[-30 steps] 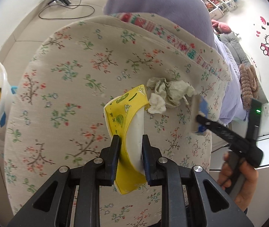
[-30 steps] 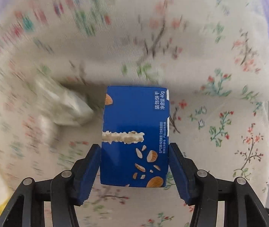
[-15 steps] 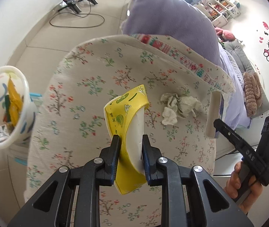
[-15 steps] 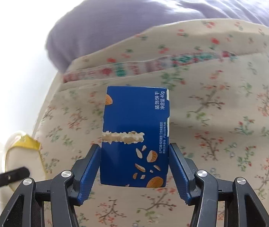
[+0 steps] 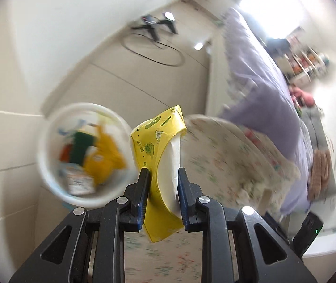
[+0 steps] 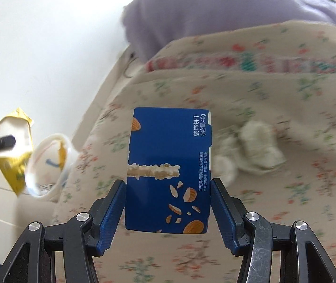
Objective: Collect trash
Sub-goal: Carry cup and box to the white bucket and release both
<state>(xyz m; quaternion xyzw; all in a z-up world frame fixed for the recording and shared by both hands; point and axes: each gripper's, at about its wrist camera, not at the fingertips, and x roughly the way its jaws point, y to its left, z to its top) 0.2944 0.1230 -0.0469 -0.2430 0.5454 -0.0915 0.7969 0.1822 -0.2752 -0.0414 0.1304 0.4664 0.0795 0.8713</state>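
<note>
My left gripper (image 5: 162, 176) is shut on a squashed yellow and white paper cup (image 5: 161, 146), held in the air just right of a white trash bin (image 5: 50, 176) that holds several wrappers. My right gripper (image 6: 169, 186) is shut on a blue biscuit box (image 6: 168, 165) printed with almonds, held above the floral bedcover (image 6: 274, 200). A crumpled white tissue (image 6: 250, 146) lies on the cover just right of the box. In the right wrist view the cup (image 6: 14, 162) and the left gripper's fingers (image 6: 2, 140) show at far left, beside the bin (image 6: 47, 165).
A lilac pillow (image 6: 215, 11) lies at the head of the bed. Beige floor tiles (image 5: 144, 77) carry a black cable loop (image 5: 153, 54) and a device near the white wall. A shelf and pink wall stickers are at the far right.
My left gripper has swung left off the bed with the cup, and the bin now sits beside it. My right gripper has carried the box leftward; the tissue now shows to its right.
</note>
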